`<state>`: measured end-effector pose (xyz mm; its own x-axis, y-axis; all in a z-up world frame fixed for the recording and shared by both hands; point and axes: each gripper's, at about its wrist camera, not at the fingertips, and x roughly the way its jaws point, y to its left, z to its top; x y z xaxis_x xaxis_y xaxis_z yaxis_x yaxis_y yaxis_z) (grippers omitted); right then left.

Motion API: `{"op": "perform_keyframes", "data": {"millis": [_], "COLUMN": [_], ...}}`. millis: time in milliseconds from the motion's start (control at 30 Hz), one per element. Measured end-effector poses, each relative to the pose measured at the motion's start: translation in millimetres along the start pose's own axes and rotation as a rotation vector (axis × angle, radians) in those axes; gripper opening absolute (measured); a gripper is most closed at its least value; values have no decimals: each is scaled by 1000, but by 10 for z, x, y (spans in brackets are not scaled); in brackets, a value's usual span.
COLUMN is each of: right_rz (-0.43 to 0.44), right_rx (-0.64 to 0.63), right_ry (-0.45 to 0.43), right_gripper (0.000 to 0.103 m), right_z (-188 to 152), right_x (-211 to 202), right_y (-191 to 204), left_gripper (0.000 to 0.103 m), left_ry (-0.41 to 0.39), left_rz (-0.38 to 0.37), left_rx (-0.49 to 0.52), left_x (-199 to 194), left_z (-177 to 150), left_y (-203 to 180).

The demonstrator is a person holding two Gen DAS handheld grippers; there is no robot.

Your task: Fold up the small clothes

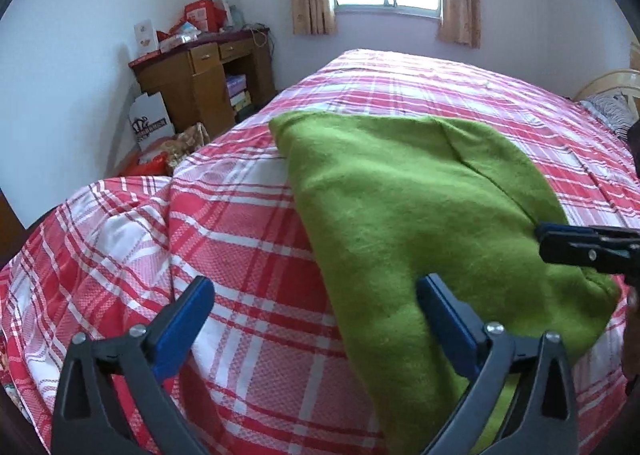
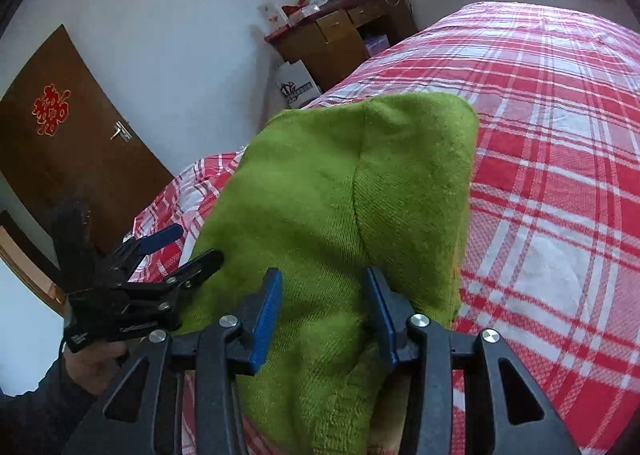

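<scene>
Left tongs spread wide, right tongs apparently half-open, both angled down

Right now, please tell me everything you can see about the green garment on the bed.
The green garment is bright green, soft and fuzzy, like fleece or knit. It lies folded in layers on the red and white checked bedcover, with a seam or fold line running along it. It looks smooth, with few wrinkles. The left gripper stands wide open over its near edge, one finger above the cloth. The right gripper is partly open above it, not visibly pinching it.
</scene>
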<state>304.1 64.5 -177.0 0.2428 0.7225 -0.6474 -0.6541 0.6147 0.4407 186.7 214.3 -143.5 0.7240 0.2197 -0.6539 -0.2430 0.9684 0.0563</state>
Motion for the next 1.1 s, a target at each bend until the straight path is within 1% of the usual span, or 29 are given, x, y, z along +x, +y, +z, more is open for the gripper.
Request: {"op": "perform_keyframes", "data": {"millis": [100, 167, 233, 267, 300, 367, 467, 700, 833, 1100], "right_rz": [-52, -98, -145, -176, -200, -242, -287, -316, -314, -299], "right_rx": [-35, -43, -70, -85, -96, -124, -149, -167, -168, -173], "right_ry": [-3, -29, -98, -144, -182, -255, -310, -369, -381, -403], "right_gripper": [45, 46, 54, 62, 65, 65, 65, 65, 65, 65], "right_z": [-49, -66, -96, -112, -122, -157, -178, -233, -225, -245], "right_x": [-48, -185, -417, -555, -655, -873, -1087, -1369, -1433, -1509], "right_y": [159, 302, 478, 576, 645, 823, 987, 1226, 1278, 1317], "left_gripper": [103, 103, 103, 103, 103, 103, 103, 103, 103, 103], "left_ry": [11, 18, -13, -38, -58, -99, -154, -256, -277, -282], "left_rz": [3, 4, 10, 13, 10, -8, -20, -19, -26, -25], "left_rx": [-36, -53, -39, -29, -27, -37, -58, -69, -80, -84], "left_x": [-57, -206, -407, -524, -614, -799, -1022, -1376, -1449, -1461], "left_z": [-7, 13, 31, 46, 62, 119, 198, 315, 341, 307], "left_y": [27, 44, 40, 37, 40, 66, 127, 217, 253, 236]}}
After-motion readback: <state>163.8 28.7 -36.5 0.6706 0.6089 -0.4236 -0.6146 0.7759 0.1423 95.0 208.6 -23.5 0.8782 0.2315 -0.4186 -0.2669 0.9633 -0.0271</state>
